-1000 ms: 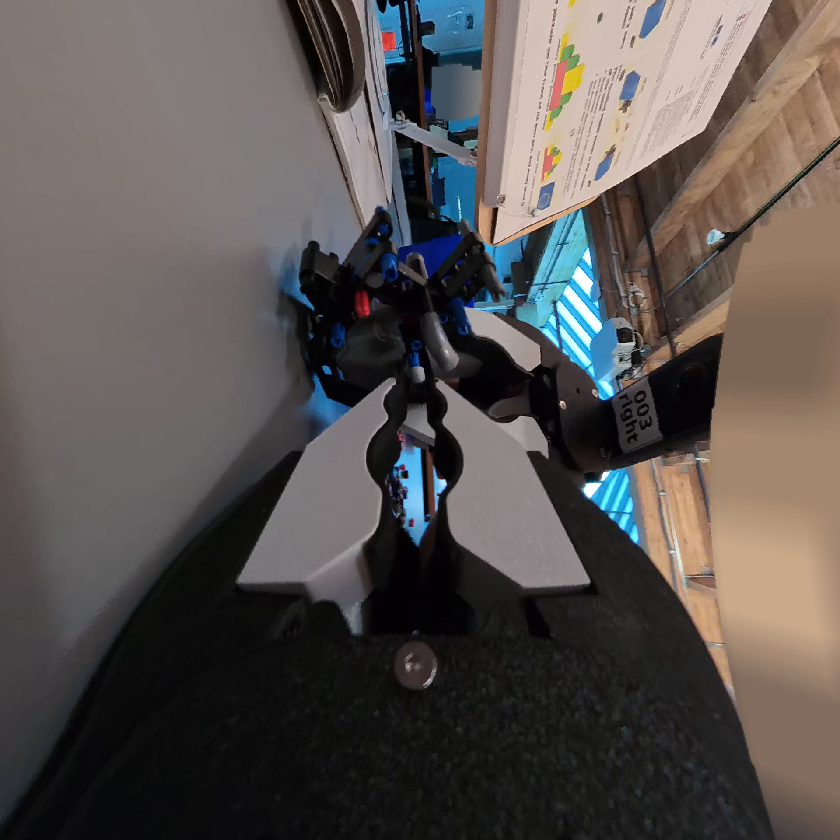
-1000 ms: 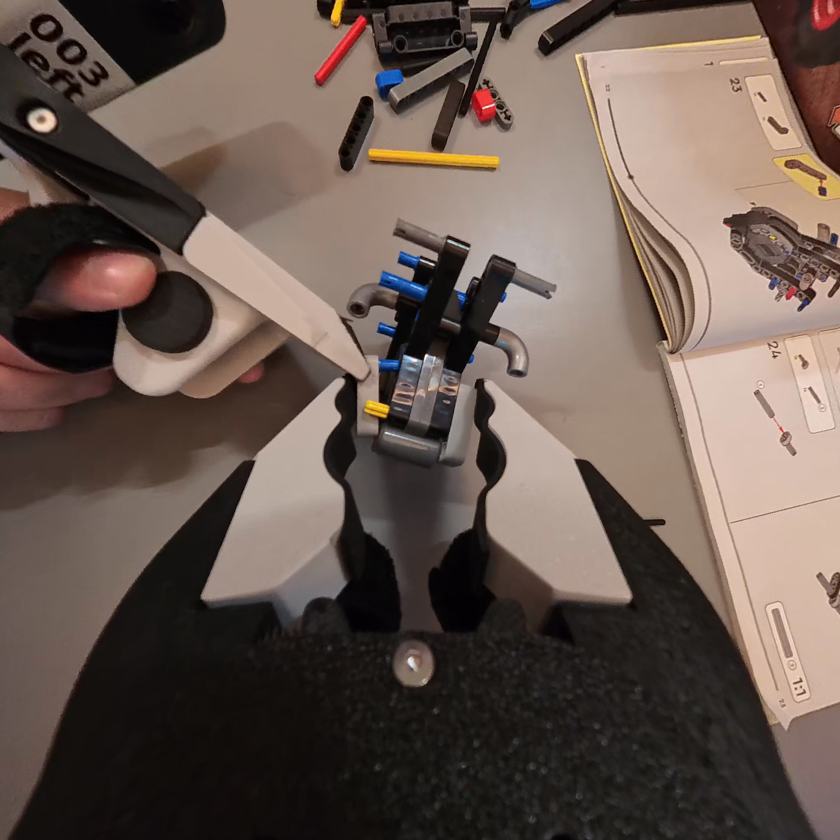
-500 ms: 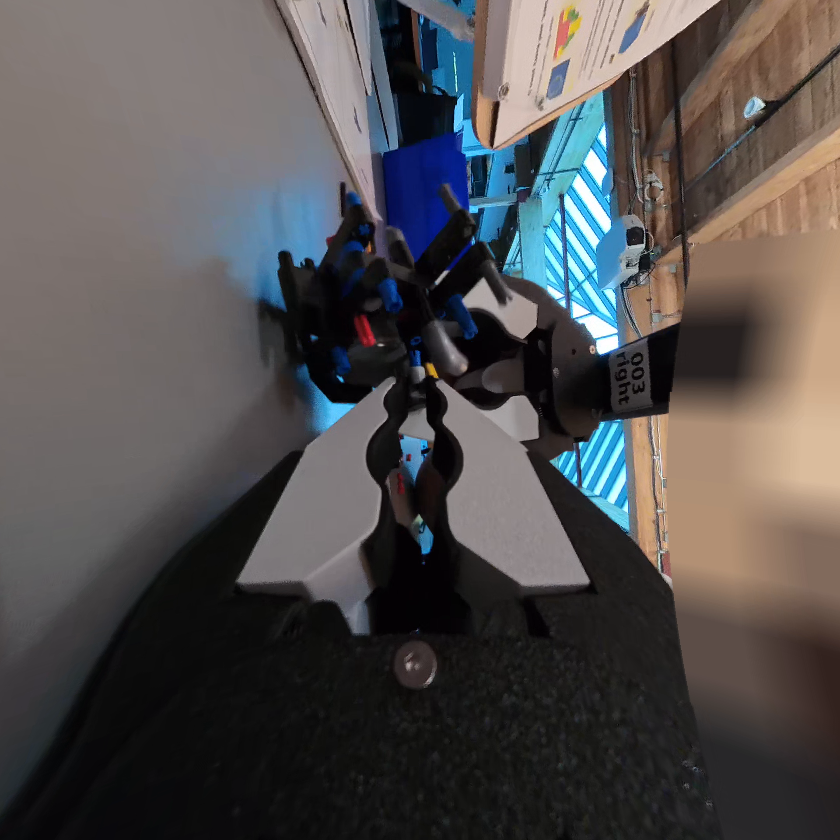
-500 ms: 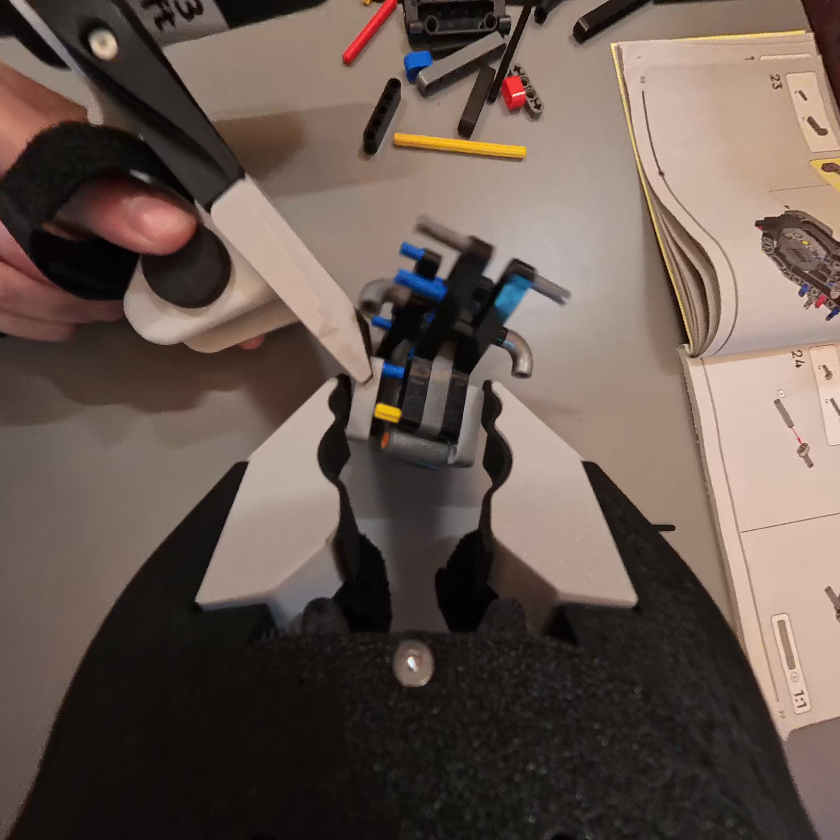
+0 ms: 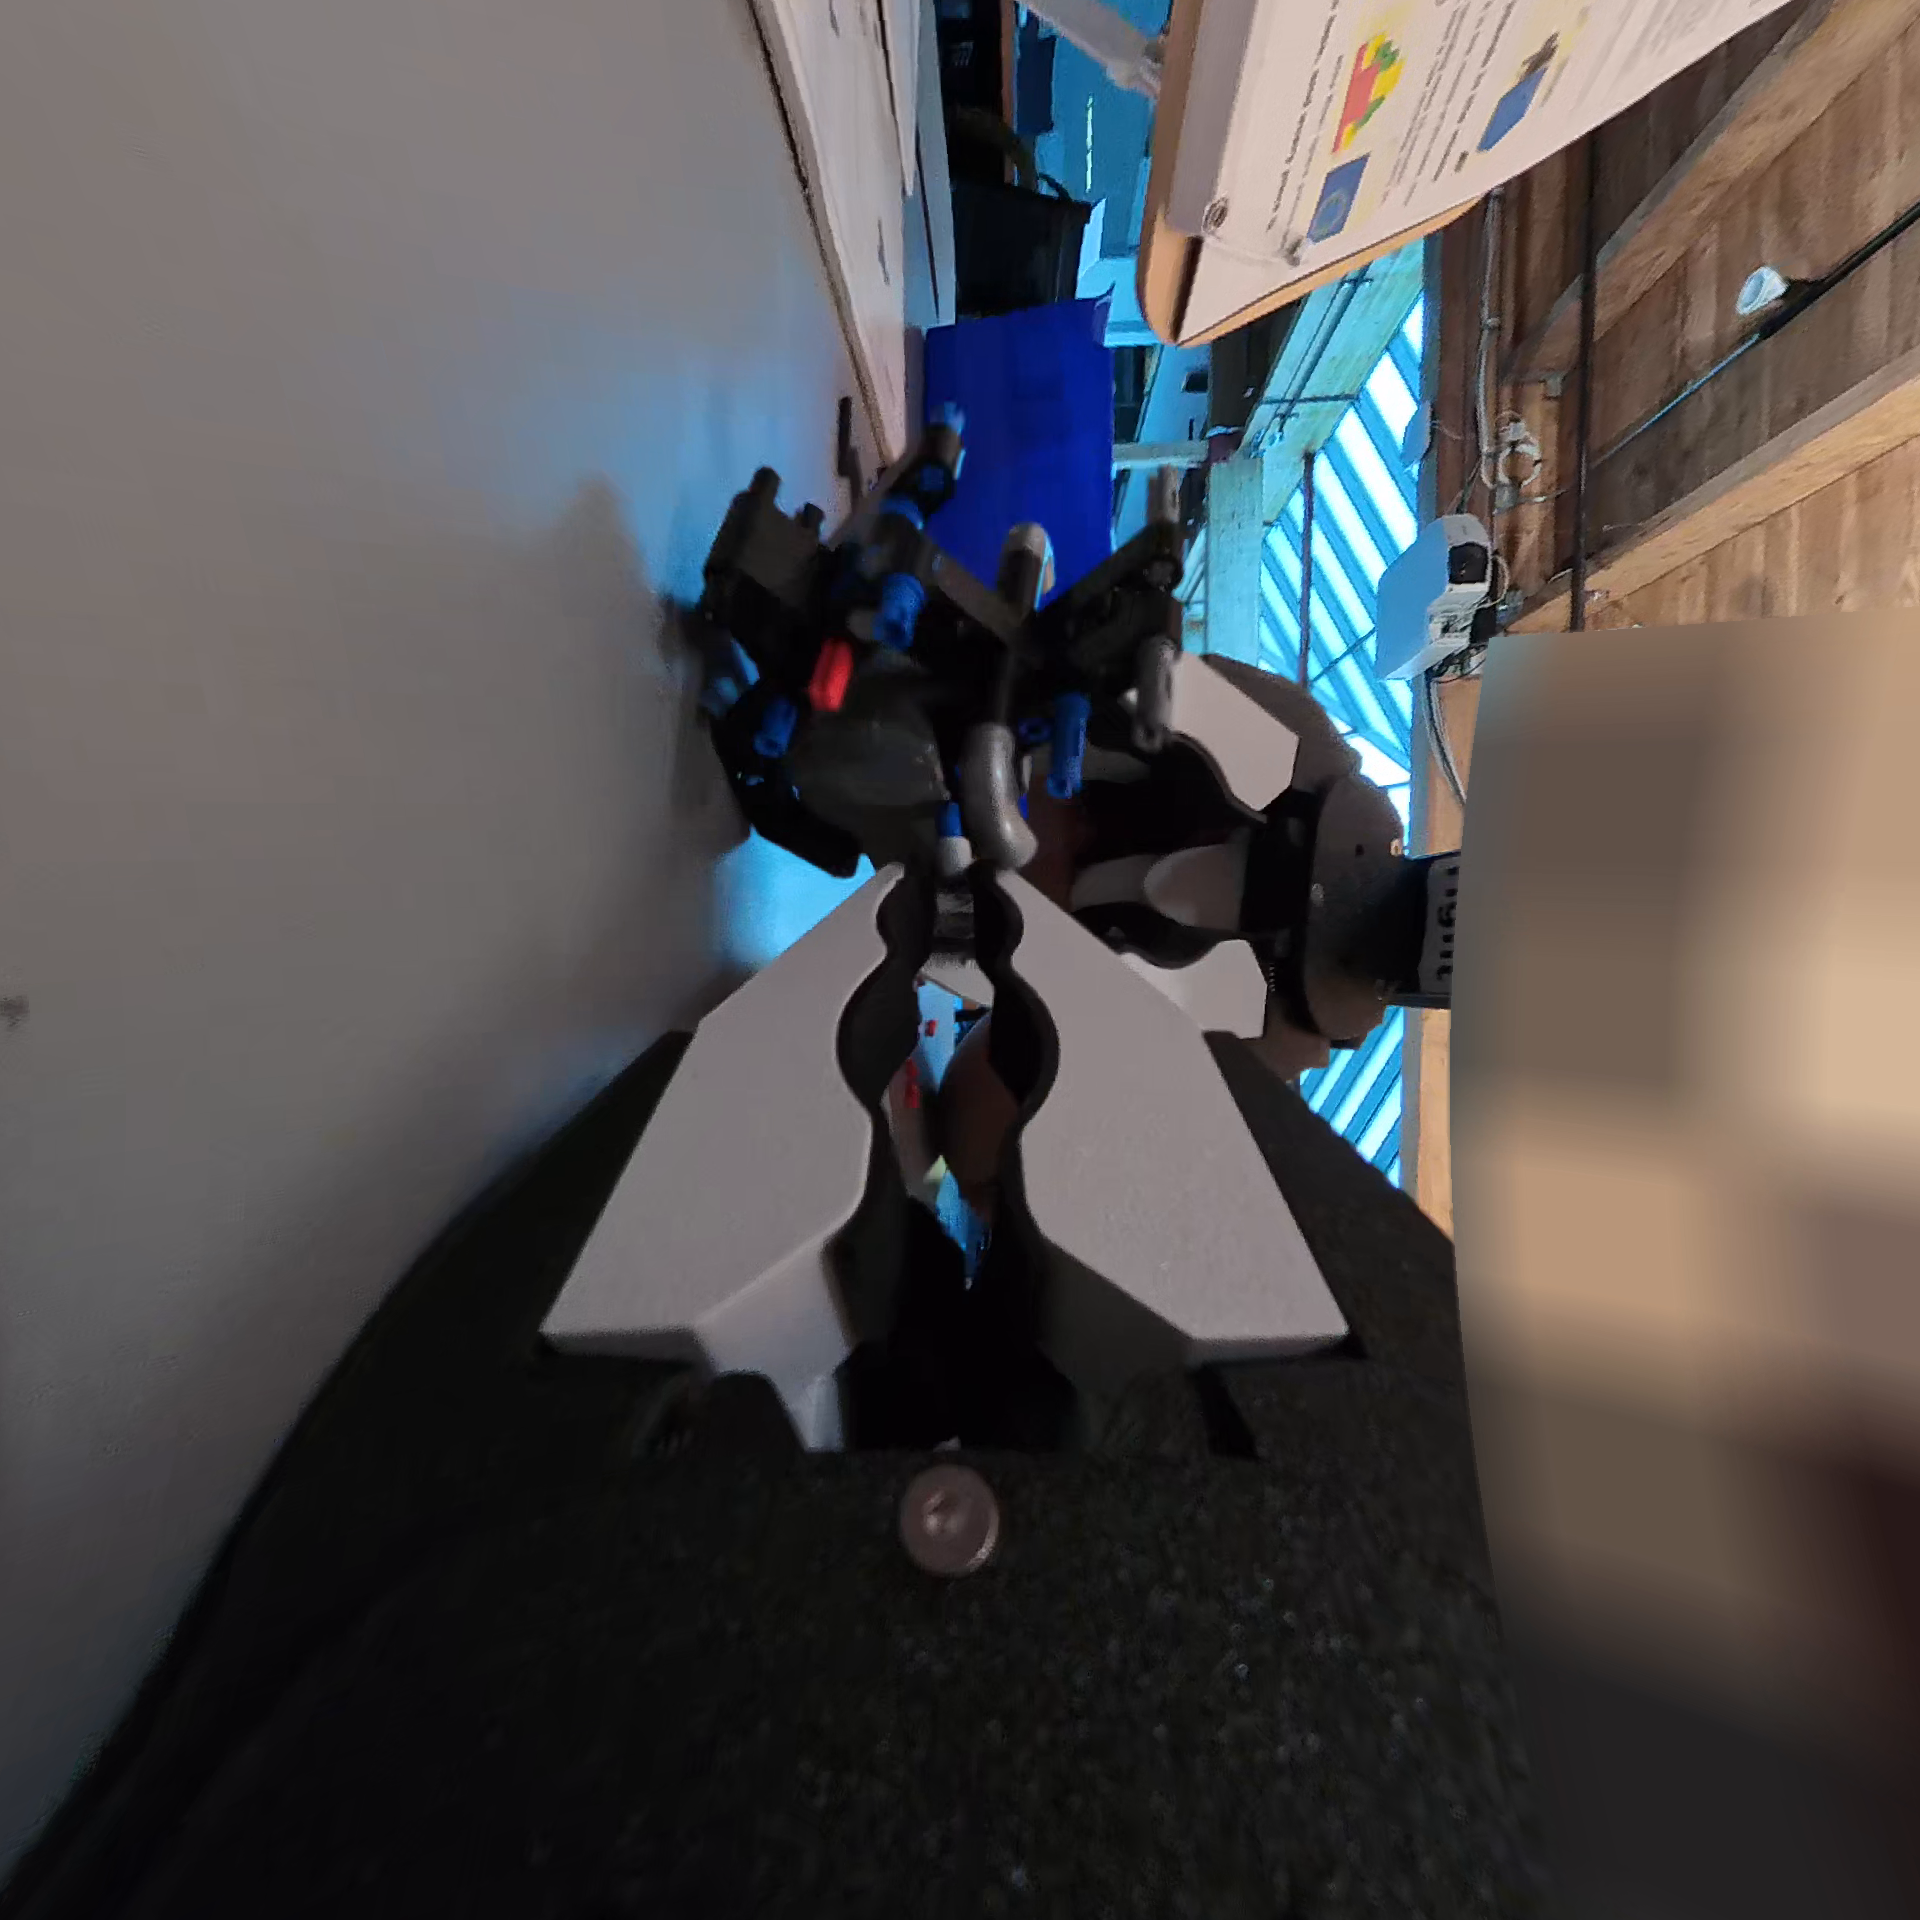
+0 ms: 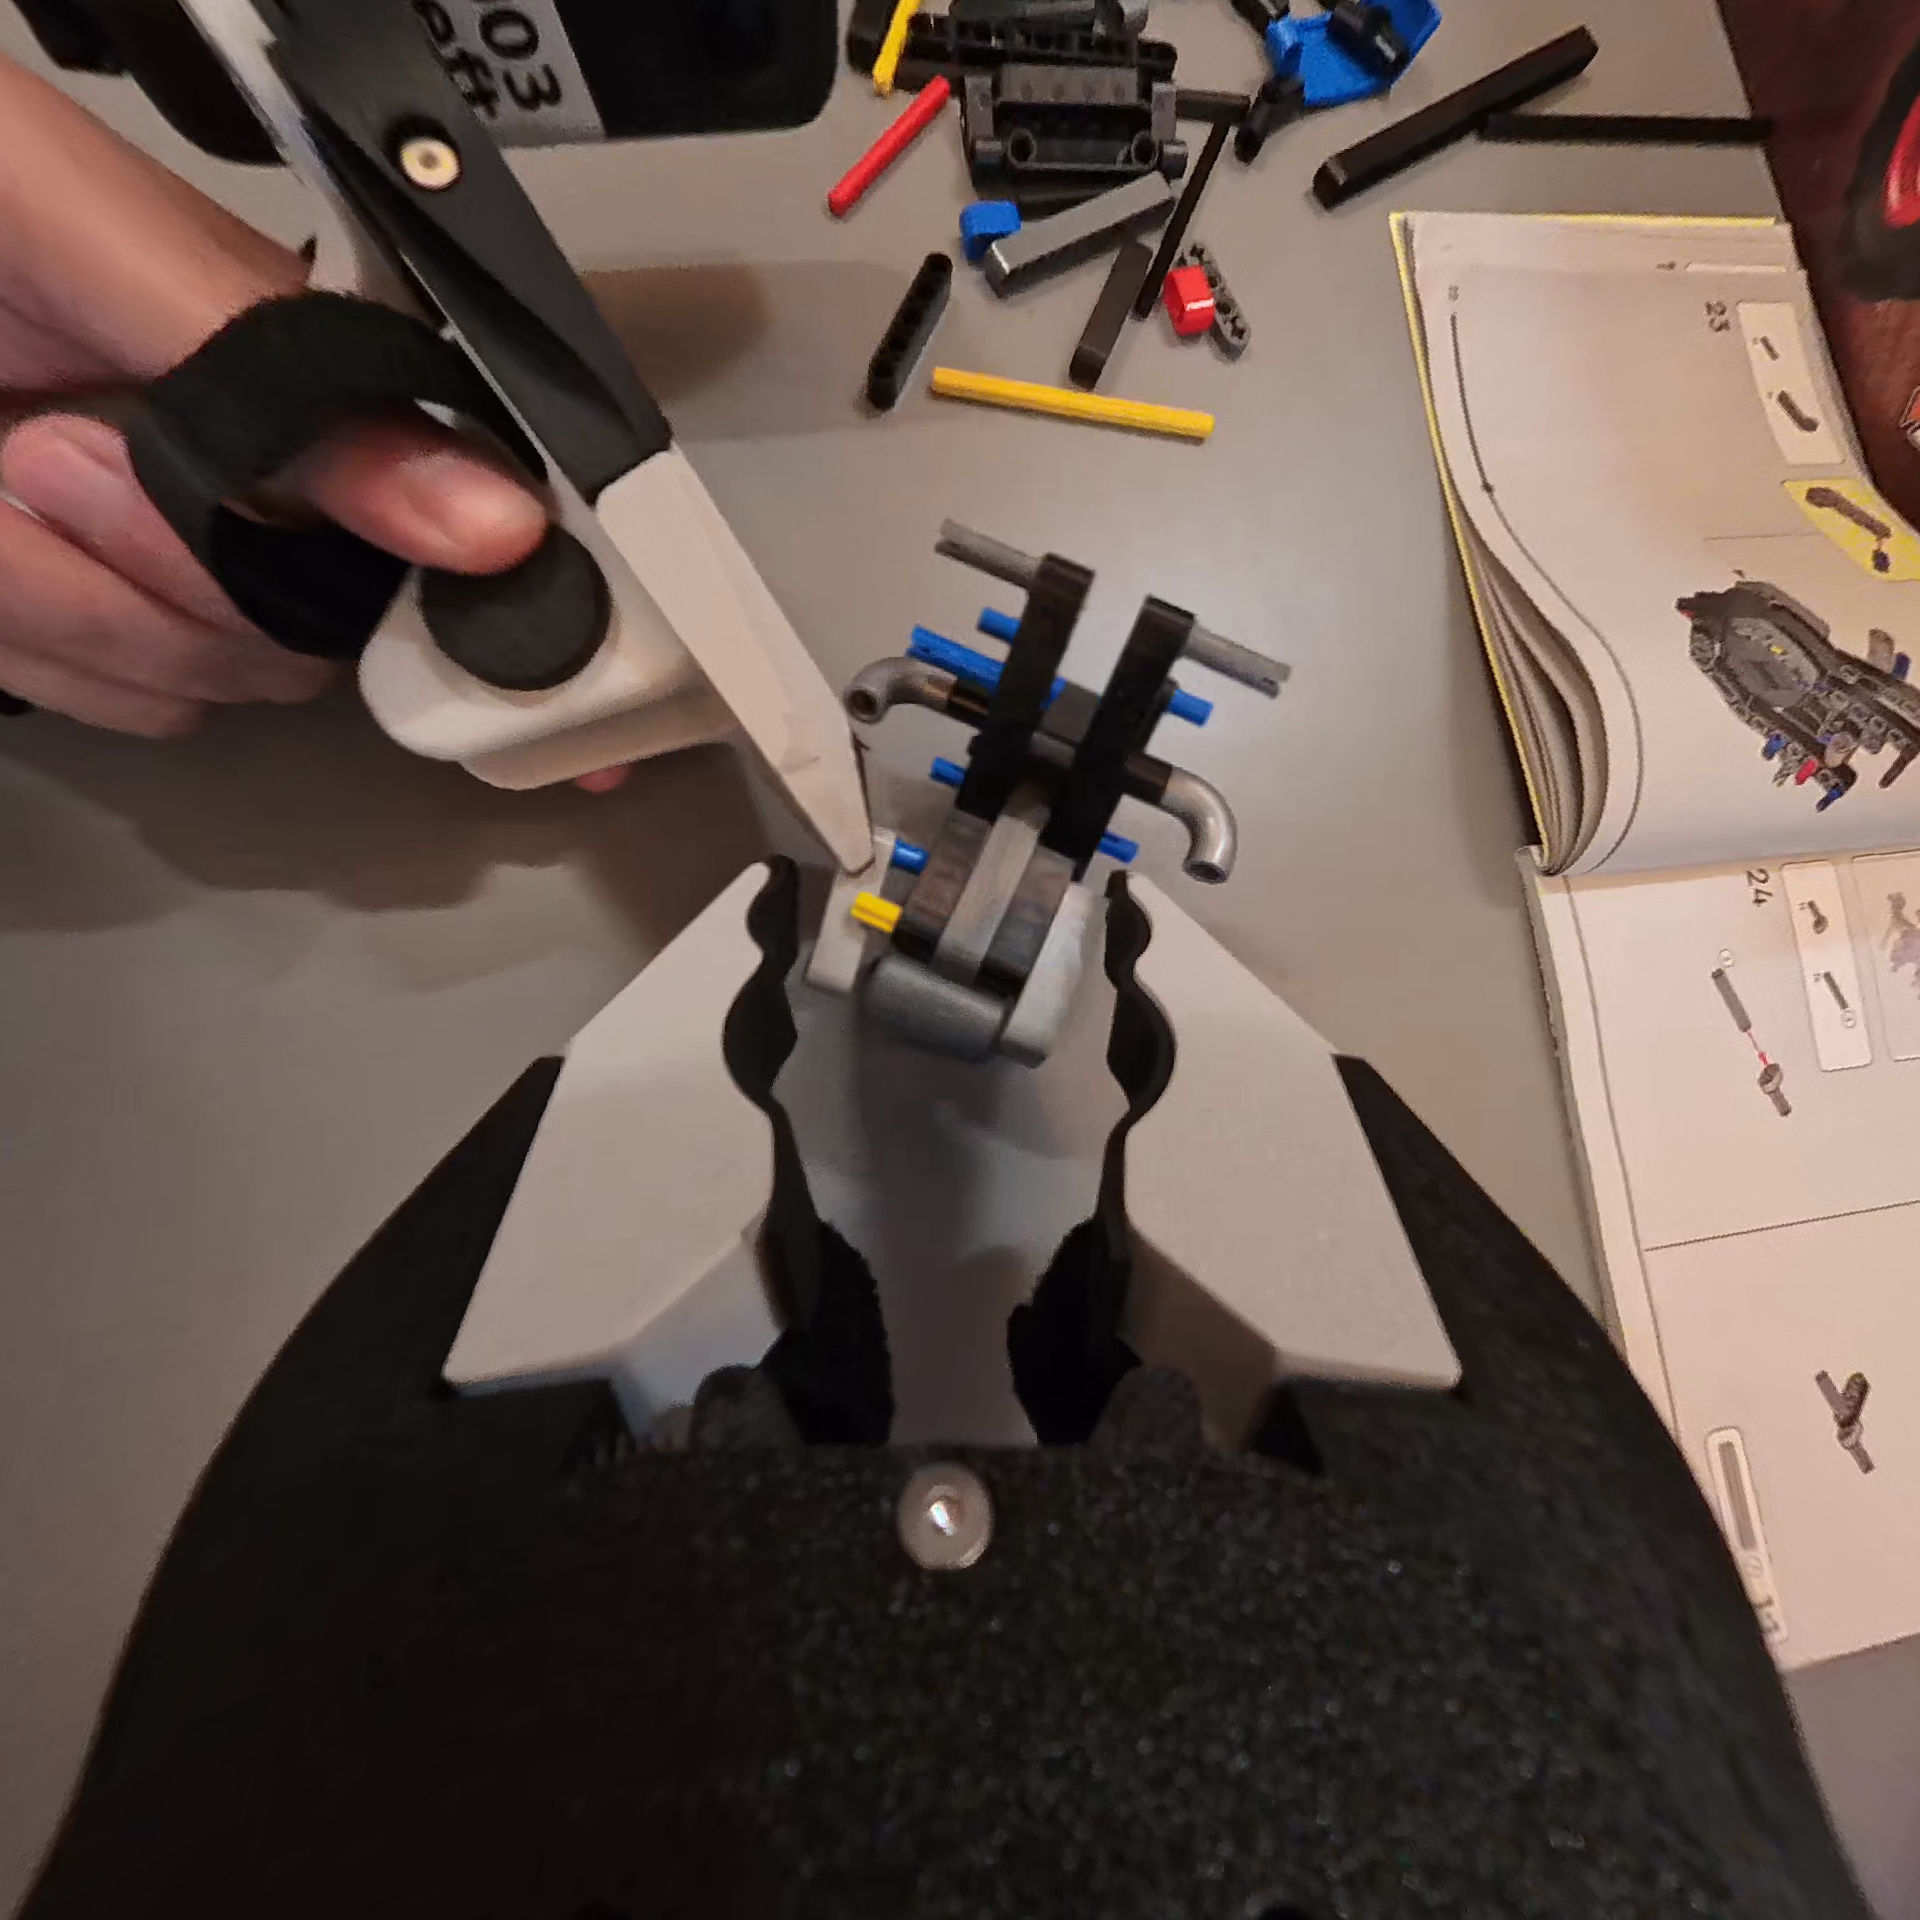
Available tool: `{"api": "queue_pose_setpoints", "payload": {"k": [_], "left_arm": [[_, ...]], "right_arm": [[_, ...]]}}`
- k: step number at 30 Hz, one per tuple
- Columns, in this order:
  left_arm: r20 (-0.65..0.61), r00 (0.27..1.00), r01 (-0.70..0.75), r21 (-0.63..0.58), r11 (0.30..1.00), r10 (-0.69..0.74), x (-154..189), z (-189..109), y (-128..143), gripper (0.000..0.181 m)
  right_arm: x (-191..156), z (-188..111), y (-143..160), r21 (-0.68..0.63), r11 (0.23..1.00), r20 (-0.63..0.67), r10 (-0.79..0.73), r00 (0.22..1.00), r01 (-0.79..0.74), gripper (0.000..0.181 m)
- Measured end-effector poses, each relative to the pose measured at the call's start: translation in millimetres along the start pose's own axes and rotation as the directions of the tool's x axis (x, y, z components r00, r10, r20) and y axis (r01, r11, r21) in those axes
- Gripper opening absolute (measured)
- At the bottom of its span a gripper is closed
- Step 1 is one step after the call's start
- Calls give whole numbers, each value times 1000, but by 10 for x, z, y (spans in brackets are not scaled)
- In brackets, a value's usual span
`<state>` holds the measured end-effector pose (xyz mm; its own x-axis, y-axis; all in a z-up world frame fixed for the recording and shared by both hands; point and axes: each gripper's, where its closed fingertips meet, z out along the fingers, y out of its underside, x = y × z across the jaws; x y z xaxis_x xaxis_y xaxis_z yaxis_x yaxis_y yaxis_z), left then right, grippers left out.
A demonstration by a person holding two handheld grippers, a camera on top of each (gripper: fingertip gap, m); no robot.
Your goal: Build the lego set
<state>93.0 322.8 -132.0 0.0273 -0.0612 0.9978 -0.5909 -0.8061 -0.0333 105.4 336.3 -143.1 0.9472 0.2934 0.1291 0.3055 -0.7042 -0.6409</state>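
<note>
Seating a small part on the model's left side

My left gripper (image 6: 852,842) pinches tight by the yellow pin (image 6: 876,911); what it grips I cannot tell. My right gripper (image 6: 951,935) clasps the half-built model (image 6: 1039,790) mid-table (image 6: 312,1039), so I push straight in, bracing firmly.

The left gripper (image 5: 948,902), jaws nearly closed, pinches a small part at the near end of a black-and-blue lego model (image 5: 894,686) resting against the grey table (image 5: 364,520), while the right gripper (image 5: 1195,831) grips the model's opposite side.
</note>
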Motion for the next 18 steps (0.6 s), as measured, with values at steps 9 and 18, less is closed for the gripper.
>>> {"api": "queue_pose_setpoints", "payload": {"k": [9, 18], "left_arm": [[-32, 999, -20, -25, 999, 19, 54, -84, -33, 6], [-74, 995, 66, -87, 994, -72, 77, -55, -8, 6]], "right_arm": [[-5, 8, 41, -37, 999, -13, 18, 1000, -19, 66], [-33, 25, 102, -104, 989, -86, 97, 992, -105, 68]]}}
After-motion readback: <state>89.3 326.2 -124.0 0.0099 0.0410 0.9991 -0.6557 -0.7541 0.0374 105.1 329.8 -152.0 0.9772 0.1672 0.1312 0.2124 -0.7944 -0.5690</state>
